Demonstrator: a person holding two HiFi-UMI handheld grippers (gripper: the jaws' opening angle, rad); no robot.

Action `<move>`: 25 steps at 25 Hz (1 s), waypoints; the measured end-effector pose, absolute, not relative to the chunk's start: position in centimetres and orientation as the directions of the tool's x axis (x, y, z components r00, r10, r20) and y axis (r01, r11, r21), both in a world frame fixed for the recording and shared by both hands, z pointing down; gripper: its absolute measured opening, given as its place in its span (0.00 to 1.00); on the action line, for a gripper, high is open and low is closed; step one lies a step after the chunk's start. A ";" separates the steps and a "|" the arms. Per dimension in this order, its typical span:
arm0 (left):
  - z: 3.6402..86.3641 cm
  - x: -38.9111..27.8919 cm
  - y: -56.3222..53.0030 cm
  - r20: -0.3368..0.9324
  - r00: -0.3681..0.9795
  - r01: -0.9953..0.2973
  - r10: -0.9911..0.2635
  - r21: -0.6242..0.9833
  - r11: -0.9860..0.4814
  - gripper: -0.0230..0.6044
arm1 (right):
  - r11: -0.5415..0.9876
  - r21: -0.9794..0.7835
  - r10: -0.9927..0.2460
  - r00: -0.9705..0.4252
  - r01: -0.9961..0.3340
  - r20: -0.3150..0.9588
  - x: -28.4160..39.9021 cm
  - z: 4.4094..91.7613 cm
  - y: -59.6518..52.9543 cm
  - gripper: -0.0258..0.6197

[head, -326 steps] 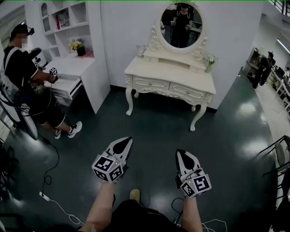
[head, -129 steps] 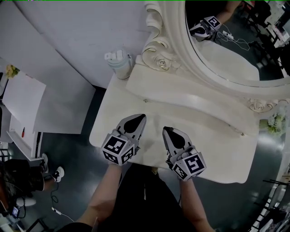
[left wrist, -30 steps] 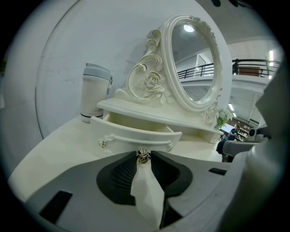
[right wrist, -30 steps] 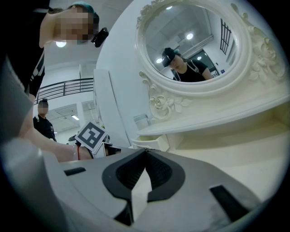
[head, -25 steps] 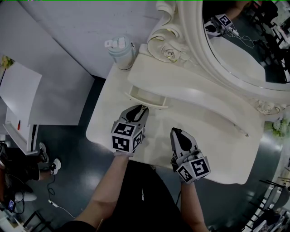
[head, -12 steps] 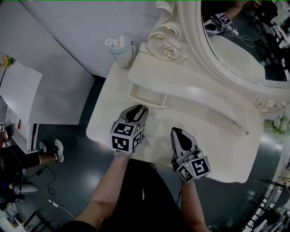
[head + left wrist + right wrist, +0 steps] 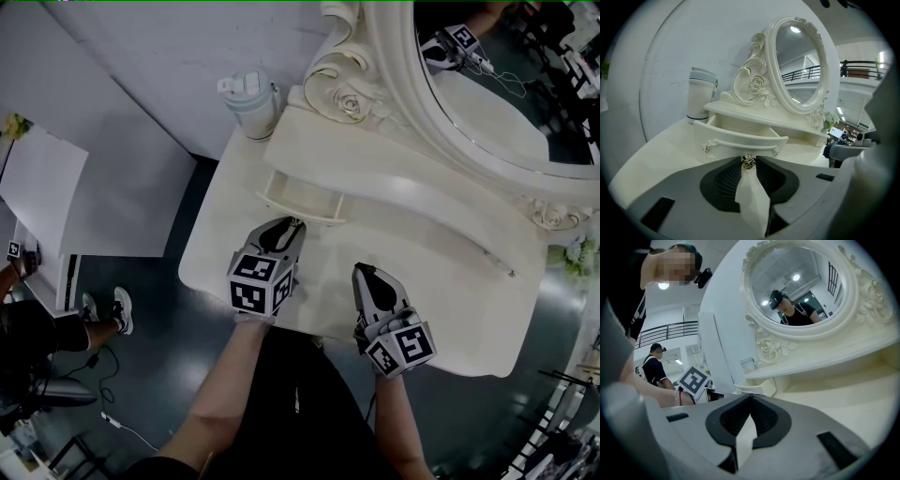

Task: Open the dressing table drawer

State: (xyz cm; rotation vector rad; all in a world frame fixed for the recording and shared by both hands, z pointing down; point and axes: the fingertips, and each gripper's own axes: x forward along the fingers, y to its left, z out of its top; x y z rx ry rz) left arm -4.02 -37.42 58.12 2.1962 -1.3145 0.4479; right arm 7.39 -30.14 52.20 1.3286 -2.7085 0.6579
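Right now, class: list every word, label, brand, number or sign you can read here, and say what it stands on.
No readable text in any view.
The square markers on the left gripper and right gripper: black-and-white patterns only, no letters or digits.
The tumbler: no label or brand shows.

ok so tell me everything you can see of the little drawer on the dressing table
The drawer is cream-white and looks like painted wood. It has a curved front, a thin rail handle ending in small metal studs, and a brass-coloured knob at its middle. It stands pulled partway out of the left end of the shelf under the mirror. The left gripper is closed on the knob.
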 end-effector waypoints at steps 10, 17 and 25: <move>58.2 -4.0 -37.4 0.534 0.467 -0.884 -0.705 0.273 -0.379 0.20 | 0.535 -0.354 -0.745 -0.626 -0.767 0.231 7.7 52.3 -30.0 0.05; 58.1 -4.1 -37.3 0.510 0.468 -0.884 -0.722 0.278 -0.377 0.22 | 0.533 -0.353 -0.748 -0.623 -0.769 0.228 8.1 52.3 -30.0 0.05; 57.9 -4.3 -36.4 0.512 0.456 -0.890 -0.728 0.269 -0.368 0.23 | 0.532 -0.348 -0.750 -0.621 -0.771 0.227 8.7 52.1 -29.7 0.05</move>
